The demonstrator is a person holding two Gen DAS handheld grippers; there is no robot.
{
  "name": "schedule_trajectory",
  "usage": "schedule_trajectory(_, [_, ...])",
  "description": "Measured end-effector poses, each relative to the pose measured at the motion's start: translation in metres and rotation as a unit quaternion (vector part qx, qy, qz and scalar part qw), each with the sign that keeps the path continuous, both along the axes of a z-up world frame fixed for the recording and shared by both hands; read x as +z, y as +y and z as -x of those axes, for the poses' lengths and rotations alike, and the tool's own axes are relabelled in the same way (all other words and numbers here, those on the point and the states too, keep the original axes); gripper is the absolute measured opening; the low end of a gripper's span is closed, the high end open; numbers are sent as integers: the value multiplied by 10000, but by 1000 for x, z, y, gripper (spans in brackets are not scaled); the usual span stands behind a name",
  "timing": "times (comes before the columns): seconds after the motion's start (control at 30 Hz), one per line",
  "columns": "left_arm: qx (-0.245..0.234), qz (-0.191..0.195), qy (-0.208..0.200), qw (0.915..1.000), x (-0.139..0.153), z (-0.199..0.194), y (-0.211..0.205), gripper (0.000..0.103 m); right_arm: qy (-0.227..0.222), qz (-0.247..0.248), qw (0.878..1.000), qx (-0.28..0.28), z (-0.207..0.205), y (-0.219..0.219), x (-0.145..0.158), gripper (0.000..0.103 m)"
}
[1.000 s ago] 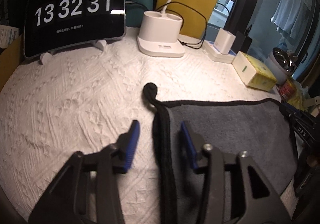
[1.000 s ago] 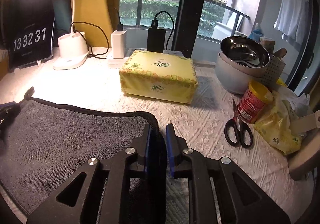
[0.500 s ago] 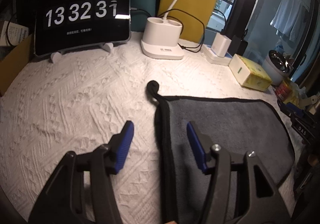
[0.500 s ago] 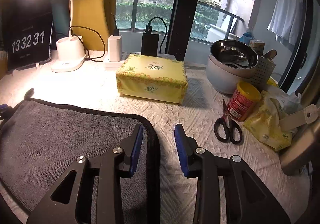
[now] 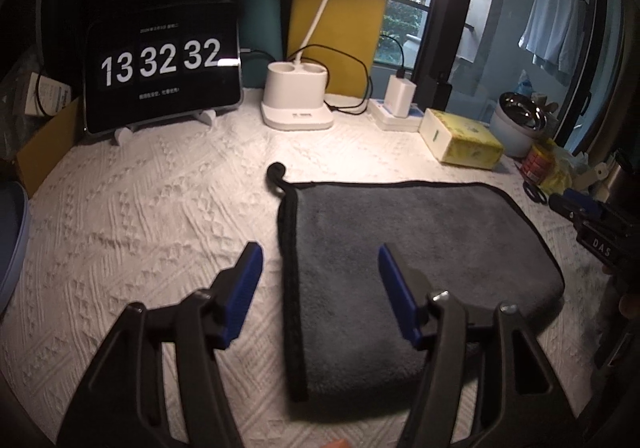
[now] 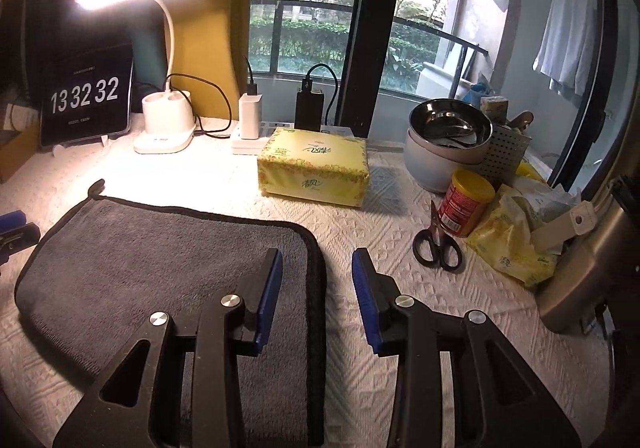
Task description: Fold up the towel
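Observation:
A grey towel with black trim lies folded flat on the white textured cloth; it also shows in the right wrist view. Its hanging loop sticks out at the far left corner. My left gripper is open and empty, raised above the towel's left trimmed edge. My right gripper is open and empty, above the towel's right trimmed edge. The right gripper's tip shows at the right of the left wrist view.
A clock tablet, a white desk lamp base, chargers and a yellow tissue box stand along the back. Scissors, a red can, metal bowls and yellow packets crowd the right side.
Both grippers have opened and let go of the towel's edges, then pulled up and back. The towel now lies flat. The clock has gone from 13 32 31 to 13 32 32.

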State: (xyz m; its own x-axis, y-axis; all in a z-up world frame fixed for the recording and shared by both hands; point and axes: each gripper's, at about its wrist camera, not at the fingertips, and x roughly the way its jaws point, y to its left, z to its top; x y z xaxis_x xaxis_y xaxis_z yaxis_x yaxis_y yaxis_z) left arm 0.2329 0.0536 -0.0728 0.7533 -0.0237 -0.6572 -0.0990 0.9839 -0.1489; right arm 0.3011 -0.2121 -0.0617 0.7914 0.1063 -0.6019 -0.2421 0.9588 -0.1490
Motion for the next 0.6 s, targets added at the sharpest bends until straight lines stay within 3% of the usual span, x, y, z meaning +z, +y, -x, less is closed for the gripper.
schedule_trajectory(0.6, [-73, -67, -6, 10000, 6, 53, -20, 64, -31, -295, 9995, 59, 65, -12, 5, 39])
